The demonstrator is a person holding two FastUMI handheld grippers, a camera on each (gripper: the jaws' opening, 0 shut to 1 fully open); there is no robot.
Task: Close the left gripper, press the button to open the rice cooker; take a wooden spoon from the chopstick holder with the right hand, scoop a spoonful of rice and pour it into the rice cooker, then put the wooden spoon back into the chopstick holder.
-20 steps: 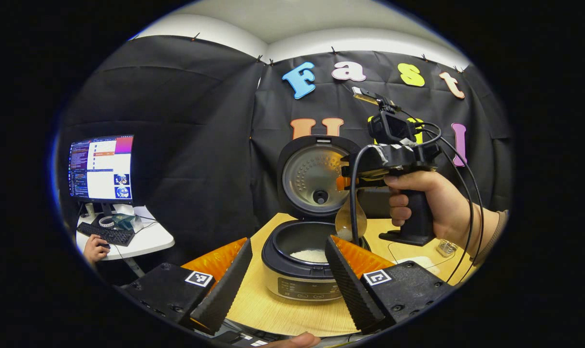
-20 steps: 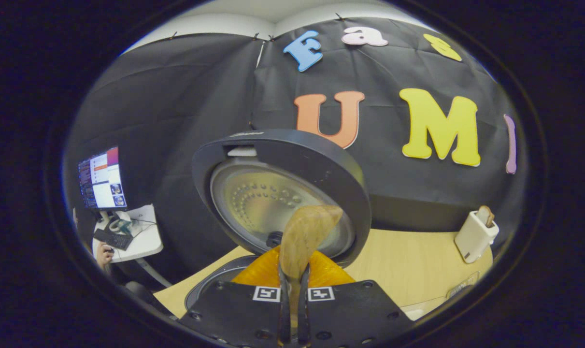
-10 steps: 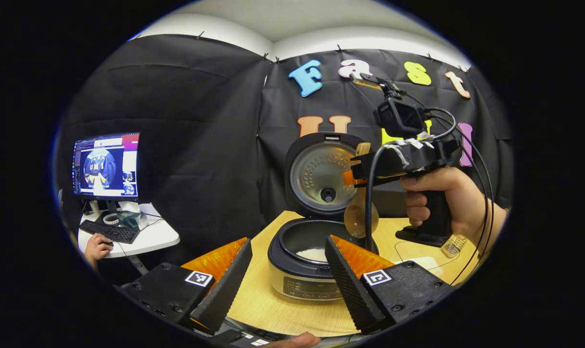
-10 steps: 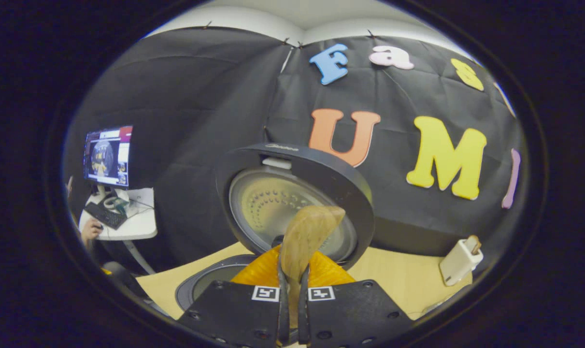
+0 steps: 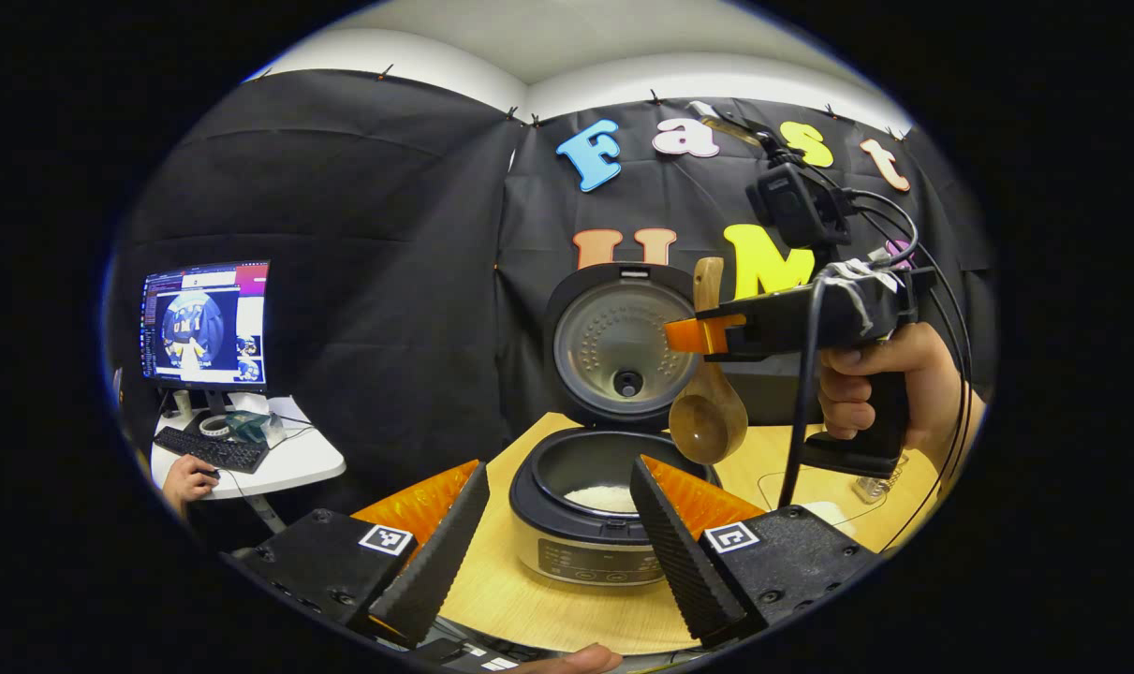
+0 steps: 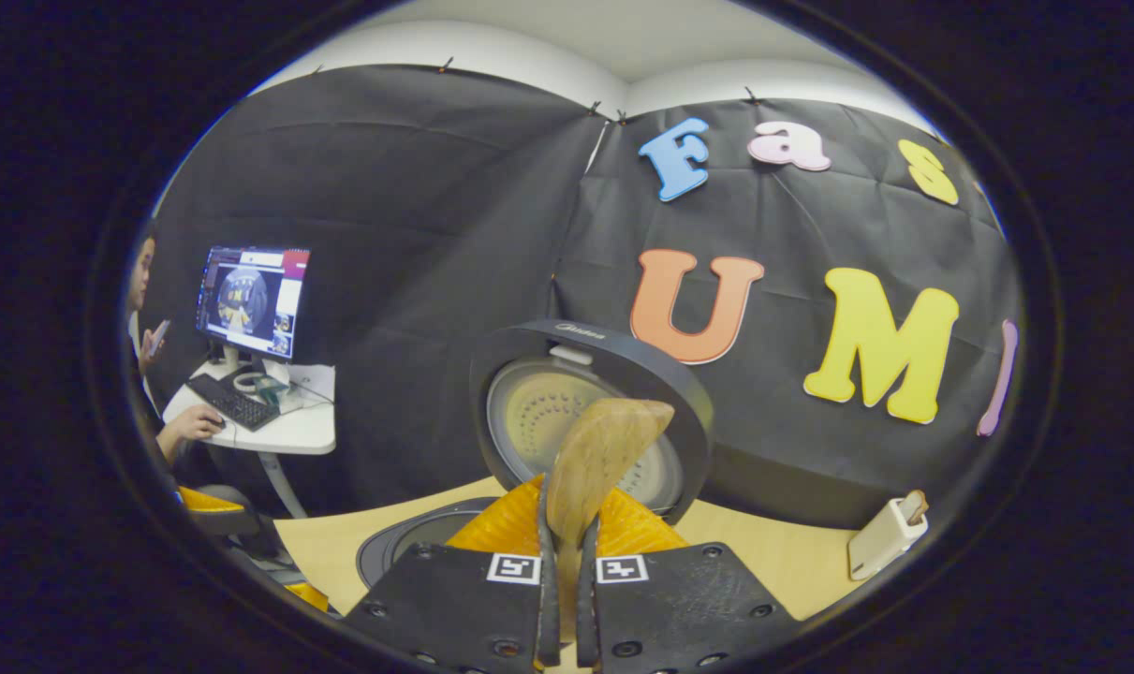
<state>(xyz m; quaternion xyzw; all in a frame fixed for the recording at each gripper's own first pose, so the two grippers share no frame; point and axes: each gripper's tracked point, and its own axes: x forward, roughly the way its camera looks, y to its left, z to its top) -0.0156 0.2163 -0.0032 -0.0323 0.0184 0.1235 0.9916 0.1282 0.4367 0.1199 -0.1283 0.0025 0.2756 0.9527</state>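
Right gripper fingers clamp the wooden spoon handle; bowl juts ahead, before the rice cooker lid. Left gripper fingers spread wide, cooker between and beyond them.

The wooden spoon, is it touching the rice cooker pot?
Apart. In the left gripper view the wooden spoon hangs bowl-down from the right gripper, with a gap above the pot's rim.
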